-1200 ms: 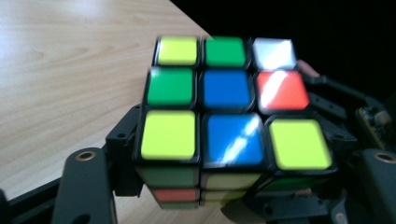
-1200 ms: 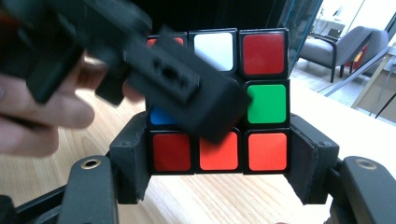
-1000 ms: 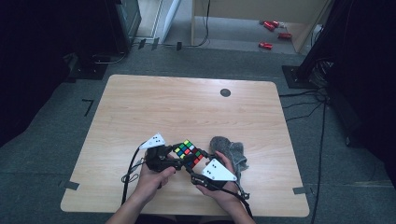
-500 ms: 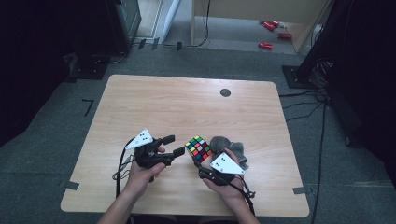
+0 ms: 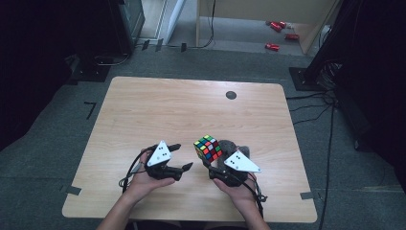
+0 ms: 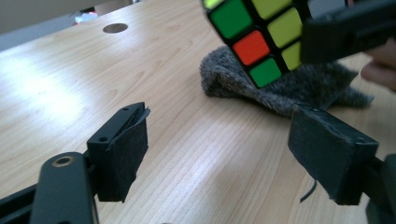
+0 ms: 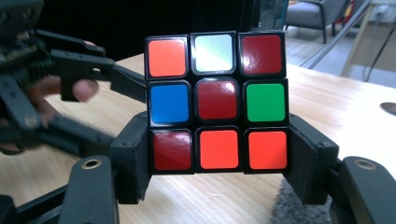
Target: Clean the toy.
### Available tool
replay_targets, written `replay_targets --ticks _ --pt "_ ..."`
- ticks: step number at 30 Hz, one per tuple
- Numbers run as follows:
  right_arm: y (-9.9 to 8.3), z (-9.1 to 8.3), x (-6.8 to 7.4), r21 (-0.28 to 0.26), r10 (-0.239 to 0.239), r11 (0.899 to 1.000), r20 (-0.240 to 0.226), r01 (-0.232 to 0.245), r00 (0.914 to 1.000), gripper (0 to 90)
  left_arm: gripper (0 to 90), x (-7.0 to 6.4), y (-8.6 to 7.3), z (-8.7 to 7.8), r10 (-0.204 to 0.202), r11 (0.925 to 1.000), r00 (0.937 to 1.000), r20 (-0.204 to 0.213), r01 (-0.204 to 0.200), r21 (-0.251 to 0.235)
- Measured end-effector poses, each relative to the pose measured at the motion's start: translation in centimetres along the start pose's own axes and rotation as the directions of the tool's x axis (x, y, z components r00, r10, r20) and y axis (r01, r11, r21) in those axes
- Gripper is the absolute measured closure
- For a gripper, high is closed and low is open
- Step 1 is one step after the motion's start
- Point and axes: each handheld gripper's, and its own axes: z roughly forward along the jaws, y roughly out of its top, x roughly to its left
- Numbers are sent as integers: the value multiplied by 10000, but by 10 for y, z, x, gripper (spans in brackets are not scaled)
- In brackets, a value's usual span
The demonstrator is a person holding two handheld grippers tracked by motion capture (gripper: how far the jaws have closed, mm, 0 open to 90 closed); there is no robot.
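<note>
A scrambled colour cube point(image 5: 208, 147) is held a little above the wooden table point(image 5: 191, 115). My right gripper point(image 5: 209, 162) is shut on the colour cube point(image 7: 216, 101), its pads point(image 7: 135, 161) pressing the bottom row from both sides. My left gripper point(image 5: 181, 156) stands open to the left of the cube, nothing between its pads point(image 6: 125, 149). In the left gripper view the cube point(image 6: 254, 39) hangs at the upper right above a grey fuzzy cloth point(image 6: 280, 88). That cloth point(image 5: 233, 148) lies on the table right behind the right gripper.
A small dark round hole point(image 5: 231, 95) sits in the table top near the far edge. Cables point(image 5: 131, 167) trail from both grippers toward the front edge. Dark equipment and red items point(image 5: 274, 46) are on the floor beyond the table.
The left gripper let go of the cube, opened and drew off to the left. The right gripper kept the cube and lifted it slightly.
</note>
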Motion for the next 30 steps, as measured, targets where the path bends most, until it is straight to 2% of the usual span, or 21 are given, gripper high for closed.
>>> replay_targets --ticks 1,3,5,7,9,11,16,20,22,23,25,27,30 --pt "0 0 0 42 85 10000 -83 -85 9999 346 201 0 0 0 0 10000 10000 0 0 0" --pt "1 1 1 88 167 9998 -156 -165 9997 346 196 -3 -1 1 268 9996 9996 -56 -268 -67" --pt "1 1 2 145 377 9992 -390 -372 9985 347 194 -5 -2 2 675 9977 9973 -295 -678 -99" --pt "3 1 3 256 742 9970 -765 -724 9943 346 200 -8 -5 3 1390 9899 9884 -615 -1404 -179" --pt "6 2 6 475 997 9943 -996 -953 9900 346 199 -12 -8 6 1989 9792 9767 -802 -2014 -239" --pt "8 3 10 612 1133 9924 -1126 -1069 9872 346 199 -15 -9 7 2287 9712 9699 -833 -2332 -486" --pt "8 5 13 944 1371 9876 -1258 -1258 9825 346 200 -17 -8 5 2538 9598 9619 -1015 -2635 -970" --pt "5 8 15 1152 1481 9844 -1320 -1332 9801 345 199 -19 -8 4 2721 9551 9583 -878 -2801 -970" --pt "5 10 17 1284 1488 9832 -1492 -1300 9776 345 200 -21 -7 5 2936 9487 9518 -887 -3015 -957" --pt "5 10 17 1284 1488 9832 -1492 -1300 9776 345 200 -21 -7 5 2936 9487 9518 -887 -3015 -957" --pt "4 11 20 1328 1479 9830 -1645 -1267 9752 346 202 -23 -7 6 3085 9439 9470 -900 -3165 -944" --pt "4 12 22 1437 1549 9810 -1748 -1304 9723 345 219 -24 -8 6 3152 9413 9447 -905 -3234 -966" --pt "3 13 22 1555 1721 9770 -1706 -1459 9702 345 239 -25 -9 6 3366 9350 9369 -942 -3444 -847"
